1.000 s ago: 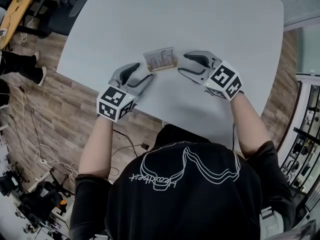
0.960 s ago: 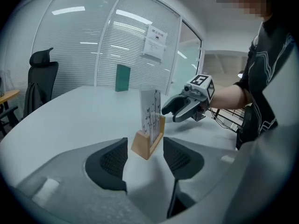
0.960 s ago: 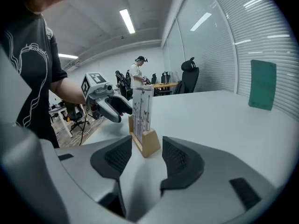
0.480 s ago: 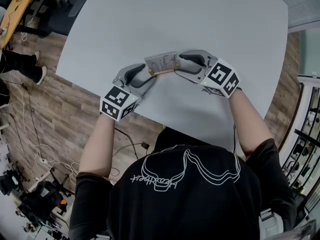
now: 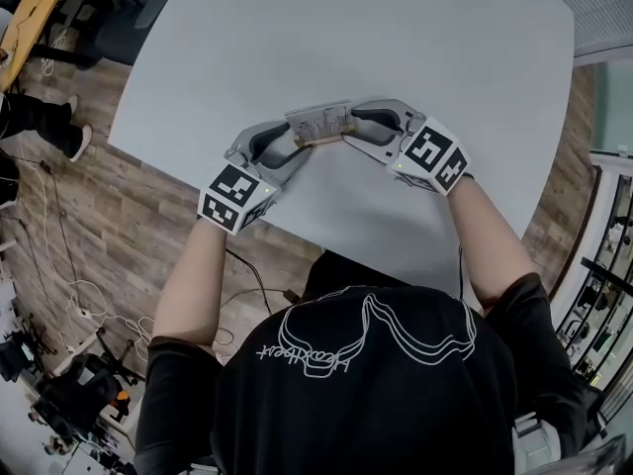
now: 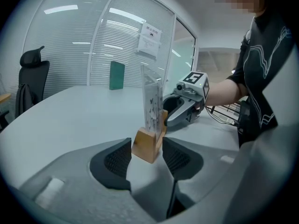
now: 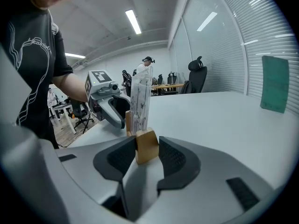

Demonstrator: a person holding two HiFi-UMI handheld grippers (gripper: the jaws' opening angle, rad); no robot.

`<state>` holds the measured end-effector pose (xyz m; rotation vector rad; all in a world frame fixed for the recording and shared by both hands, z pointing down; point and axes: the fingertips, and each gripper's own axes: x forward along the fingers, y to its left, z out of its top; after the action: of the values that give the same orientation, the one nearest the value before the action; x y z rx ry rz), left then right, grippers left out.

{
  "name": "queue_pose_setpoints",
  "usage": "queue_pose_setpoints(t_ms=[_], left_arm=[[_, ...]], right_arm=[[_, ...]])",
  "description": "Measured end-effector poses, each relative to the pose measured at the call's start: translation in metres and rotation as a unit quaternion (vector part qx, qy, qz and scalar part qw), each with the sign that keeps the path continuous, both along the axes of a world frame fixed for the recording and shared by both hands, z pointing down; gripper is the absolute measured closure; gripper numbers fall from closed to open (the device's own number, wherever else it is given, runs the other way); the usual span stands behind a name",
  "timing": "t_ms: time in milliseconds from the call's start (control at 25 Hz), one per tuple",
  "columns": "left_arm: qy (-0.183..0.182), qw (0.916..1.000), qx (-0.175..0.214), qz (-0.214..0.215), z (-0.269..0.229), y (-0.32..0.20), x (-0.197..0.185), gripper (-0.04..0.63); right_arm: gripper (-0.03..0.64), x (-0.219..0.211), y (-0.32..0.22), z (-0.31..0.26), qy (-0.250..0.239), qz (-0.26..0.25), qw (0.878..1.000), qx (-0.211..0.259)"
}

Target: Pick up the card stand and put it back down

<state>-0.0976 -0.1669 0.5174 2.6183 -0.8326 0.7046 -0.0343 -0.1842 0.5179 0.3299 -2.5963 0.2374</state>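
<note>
Card stand (image 5: 318,142) holds a printed card (image 5: 318,122), its writing unreadable.

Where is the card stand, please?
In the head view the card stand stands on the table between the left gripper and the right gripper, whose fingers are closing around its base.

Tan wood base on the card stand (image 5: 318,125), clear sleeve with dark print; pale grey desk (image 5: 396,38); brown plank-patterned floor (image 5: 129,226); black shirt (image 5: 396,414), white line drawing.
</note>
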Motion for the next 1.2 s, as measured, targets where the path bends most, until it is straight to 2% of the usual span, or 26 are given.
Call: queue_pose_setpoints(t_ms=[160,1200], left_arm=[[-0.008,0.9999,0.006,-0.004,0.0,-0.001,-0.004,0.44],[-0.01,0.9997,0.017,-0.017,-0.013,0.0,-0.003,0.449]], right_arm=[[0.462,-0.001,0.0,-0.001,0.0,0.001,1.0,0.005],[0.474,0.001,0.002,-0.014,0.006,0.032,0.999,0.025]])
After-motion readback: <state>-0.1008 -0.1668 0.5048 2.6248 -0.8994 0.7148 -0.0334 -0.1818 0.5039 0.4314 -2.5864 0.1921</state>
